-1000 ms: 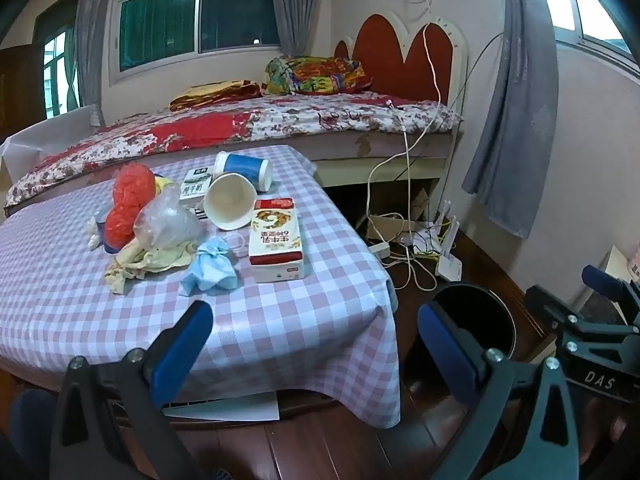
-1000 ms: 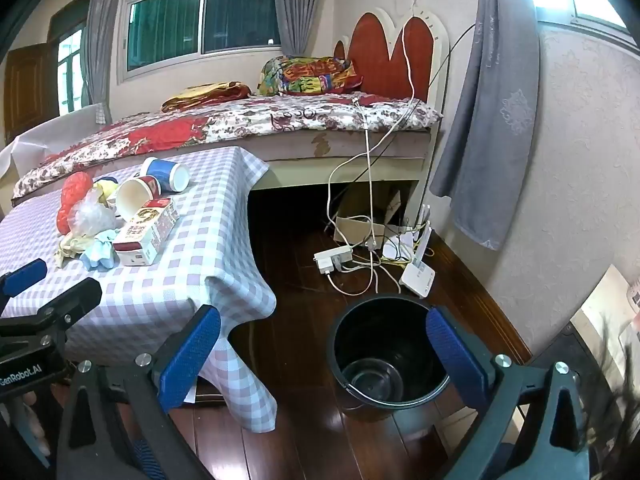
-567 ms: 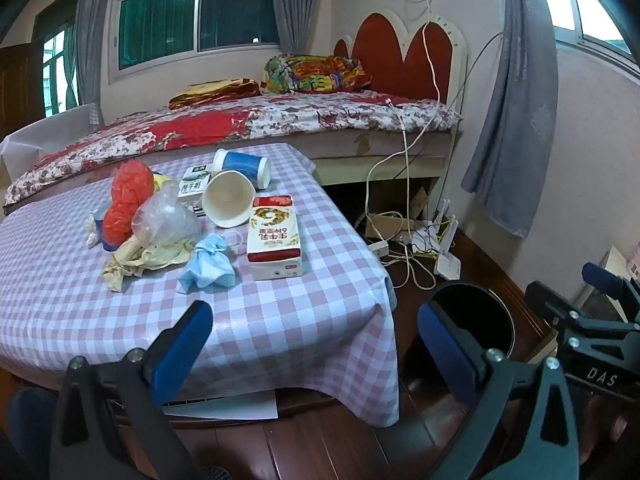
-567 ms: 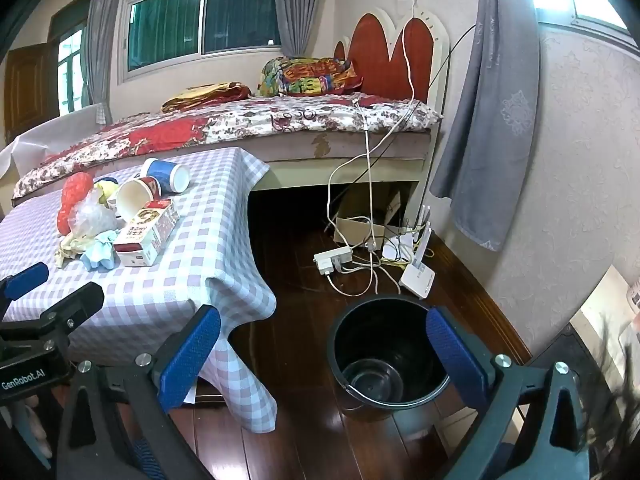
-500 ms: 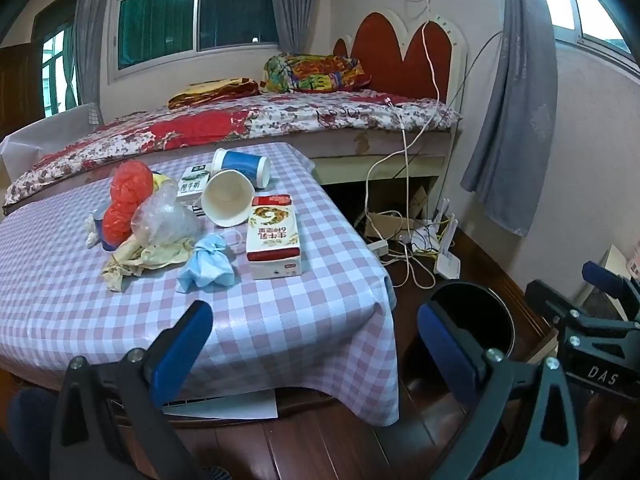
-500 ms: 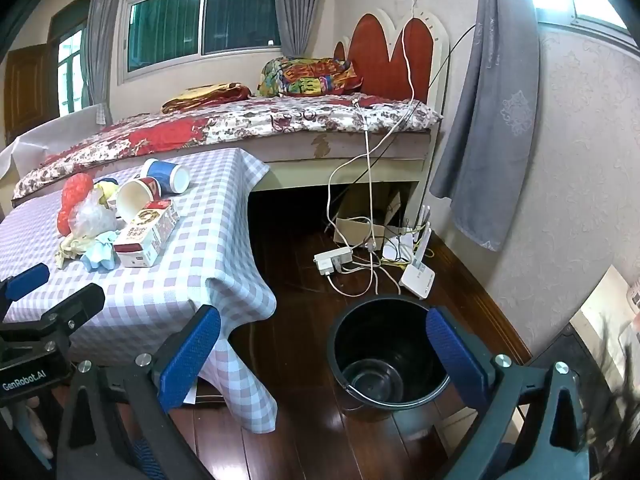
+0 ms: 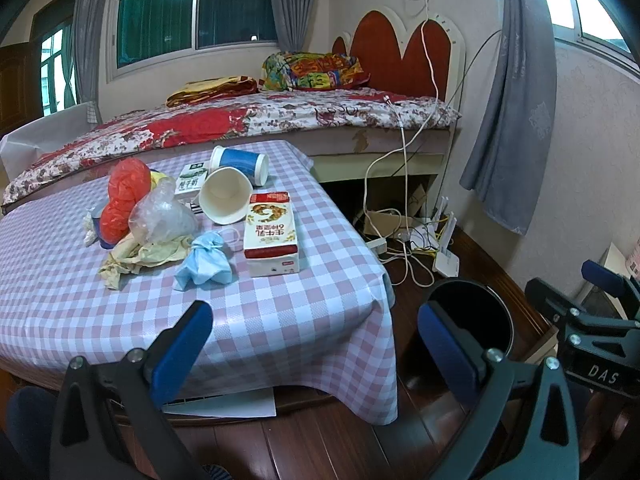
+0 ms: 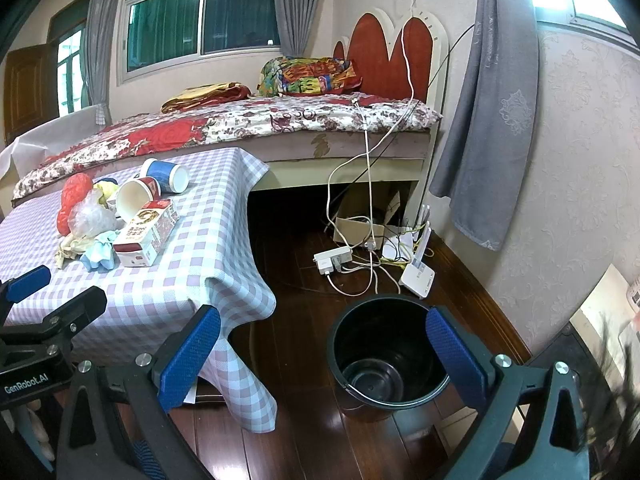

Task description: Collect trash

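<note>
Bedroom table (image 7: 280,320) is carrying the trash (image 7: 192,216) far left; bin (image 8: 384,352) is sitting near right. Both grippers (image 7: 316,340) (image 8: 320,344) are hanging apart, empty; left is barely creeping closer, so collecting is unstarted.

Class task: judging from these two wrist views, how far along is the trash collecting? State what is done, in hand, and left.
Done: nothing visible; the black bin looks empty. In hand: nothing; the left tool and right tool are both open. Left: everything on the table, including the milk carton, two paper cups, the blue wad and the plastic bags.
</note>
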